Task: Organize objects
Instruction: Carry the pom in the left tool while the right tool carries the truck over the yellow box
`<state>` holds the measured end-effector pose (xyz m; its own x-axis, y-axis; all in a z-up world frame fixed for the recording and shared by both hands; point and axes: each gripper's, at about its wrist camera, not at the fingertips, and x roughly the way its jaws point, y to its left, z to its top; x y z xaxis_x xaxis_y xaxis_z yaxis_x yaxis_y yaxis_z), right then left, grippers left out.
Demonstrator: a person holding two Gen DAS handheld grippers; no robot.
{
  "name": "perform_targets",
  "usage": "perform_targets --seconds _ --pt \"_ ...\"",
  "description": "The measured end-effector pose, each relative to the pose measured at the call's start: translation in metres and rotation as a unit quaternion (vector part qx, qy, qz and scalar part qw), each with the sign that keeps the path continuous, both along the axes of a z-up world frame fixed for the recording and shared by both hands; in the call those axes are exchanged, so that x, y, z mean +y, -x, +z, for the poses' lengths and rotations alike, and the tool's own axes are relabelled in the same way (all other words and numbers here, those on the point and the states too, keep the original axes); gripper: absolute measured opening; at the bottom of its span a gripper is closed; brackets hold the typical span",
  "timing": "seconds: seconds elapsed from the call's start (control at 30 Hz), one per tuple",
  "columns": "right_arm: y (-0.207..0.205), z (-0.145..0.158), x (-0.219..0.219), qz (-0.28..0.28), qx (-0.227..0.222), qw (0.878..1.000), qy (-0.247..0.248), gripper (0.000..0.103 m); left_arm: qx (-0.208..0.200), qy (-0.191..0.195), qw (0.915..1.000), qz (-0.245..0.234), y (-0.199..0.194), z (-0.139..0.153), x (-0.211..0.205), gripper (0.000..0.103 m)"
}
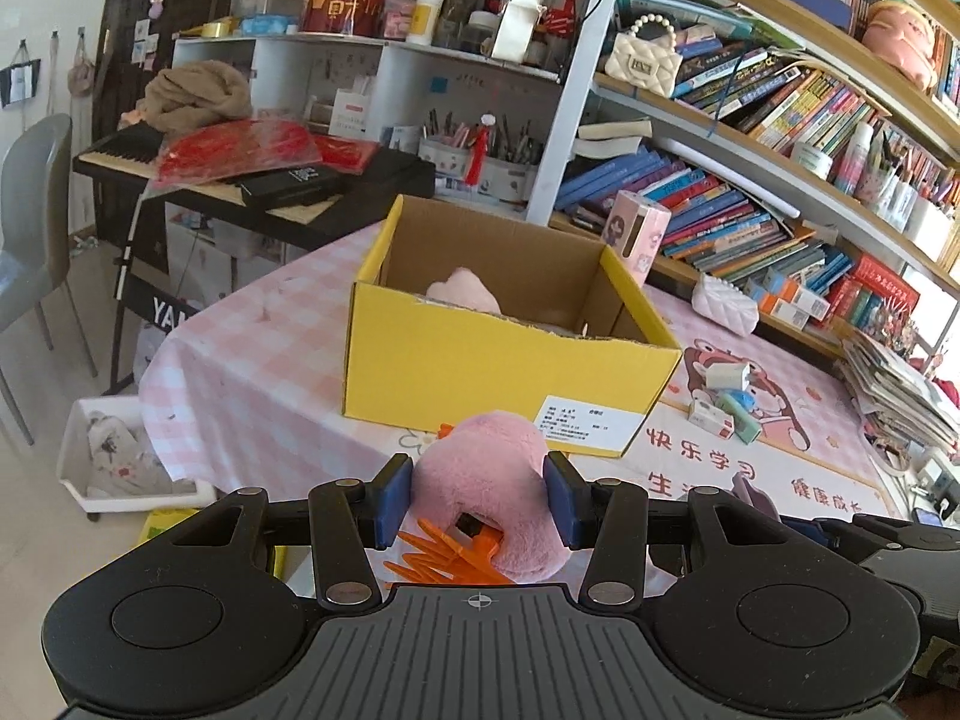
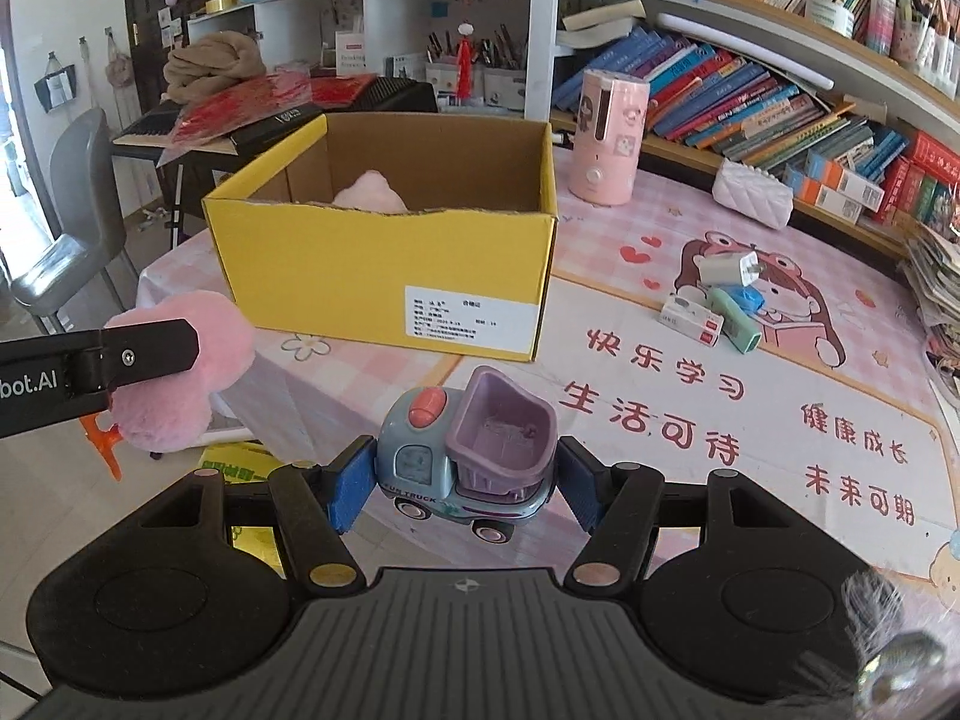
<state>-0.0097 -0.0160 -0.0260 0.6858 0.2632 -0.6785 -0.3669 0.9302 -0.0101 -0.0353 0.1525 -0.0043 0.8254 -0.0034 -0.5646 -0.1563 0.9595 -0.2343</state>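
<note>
My left gripper (image 1: 478, 495) is shut on a pink plush hair claw (image 1: 489, 489) with orange teeth, held in the air in front of the yellow cardboard box (image 1: 480, 360). The same plush claw (image 2: 180, 372) shows at the left of the right wrist view, in the left gripper's fingers (image 2: 150, 351). My right gripper (image 2: 462, 486) is shut on a grey and purple toy dump truck (image 2: 474, 462), held above the table before the box (image 2: 384, 276). The box is open on top and holds a pink plush item (image 2: 369, 189), also seen in the left wrist view (image 1: 465, 291).
On the pink cartoon tablecloth (image 2: 720, 420) lie a white charger plug (image 2: 729, 267), a green and blue item (image 2: 735, 312) and a small white-red box (image 2: 690, 319). A pink canister (image 2: 609, 138) and white quilted pouch (image 2: 753, 192) stand behind. Bookshelves are at right, a keyboard (image 1: 252, 180) and chair (image 1: 36, 228) at left.
</note>
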Motion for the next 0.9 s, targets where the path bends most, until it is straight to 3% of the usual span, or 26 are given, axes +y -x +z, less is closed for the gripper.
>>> perform_targets --seconds 0.9 --pt "0.002 0.011 0.012 -0.001 -0.019 1.000 0.008 0.062 -0.040 -0.007 0.9990 -0.016 0.000 0.013 0.008 0.046"
